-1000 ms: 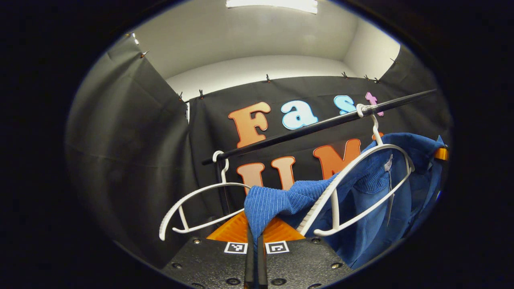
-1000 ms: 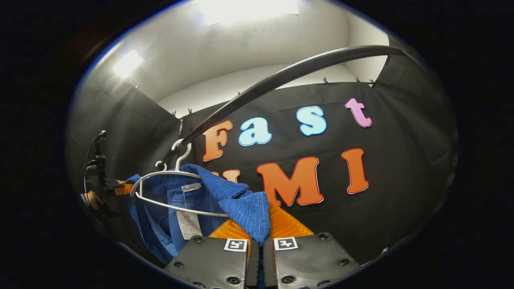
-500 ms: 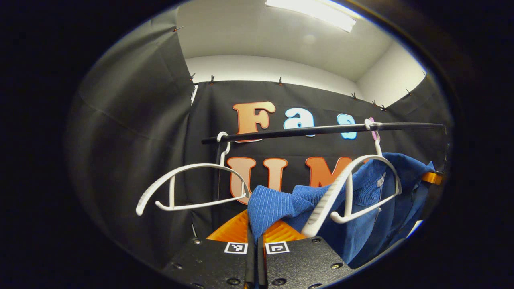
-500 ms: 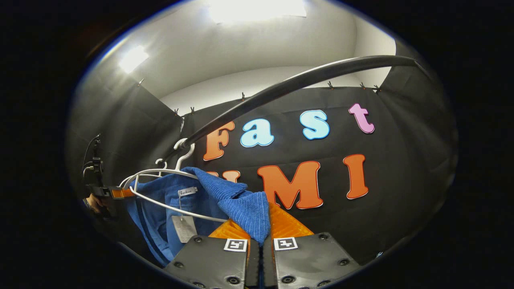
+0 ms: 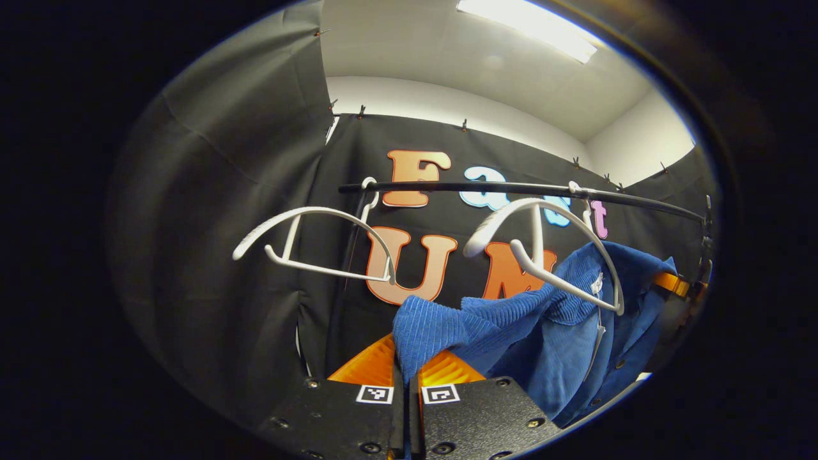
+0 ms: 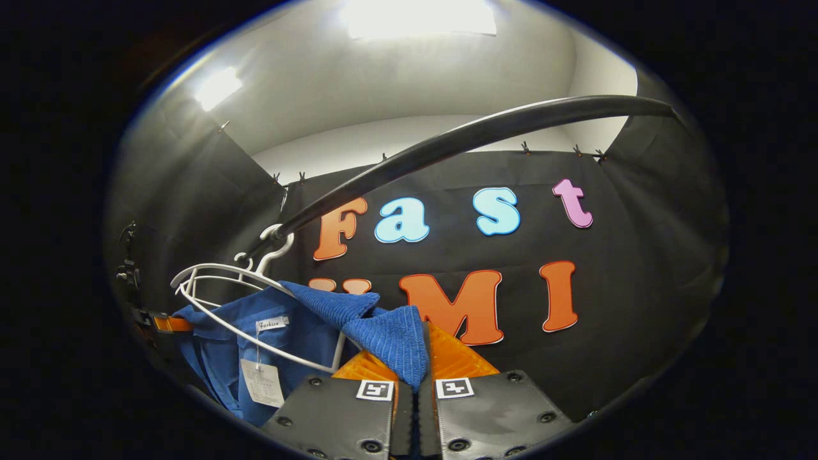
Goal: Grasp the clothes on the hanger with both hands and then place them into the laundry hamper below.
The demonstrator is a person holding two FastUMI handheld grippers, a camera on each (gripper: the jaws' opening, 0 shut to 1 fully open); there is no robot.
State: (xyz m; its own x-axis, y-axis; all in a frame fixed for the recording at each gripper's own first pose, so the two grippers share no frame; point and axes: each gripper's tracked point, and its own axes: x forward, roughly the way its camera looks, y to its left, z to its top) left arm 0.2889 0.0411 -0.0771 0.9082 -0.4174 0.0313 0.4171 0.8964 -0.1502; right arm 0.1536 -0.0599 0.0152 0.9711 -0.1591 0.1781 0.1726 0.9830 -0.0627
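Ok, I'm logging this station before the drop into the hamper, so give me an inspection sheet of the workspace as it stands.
Surface: nothing seen.
Job's things: blue garment sliding off the white hanger, one shoulder off, collar area still against it; hamper nothing seen.
Clutter: a second, bare white hanger on the black rail.
Grippers: left gripper and right gripper, jaws of each closed on a fold of the garment.
Cables: thin dark ones at the left edge of the right gripper view, too small to trace.
Surroundings: black cloth wall, white ceiling with lit panel.
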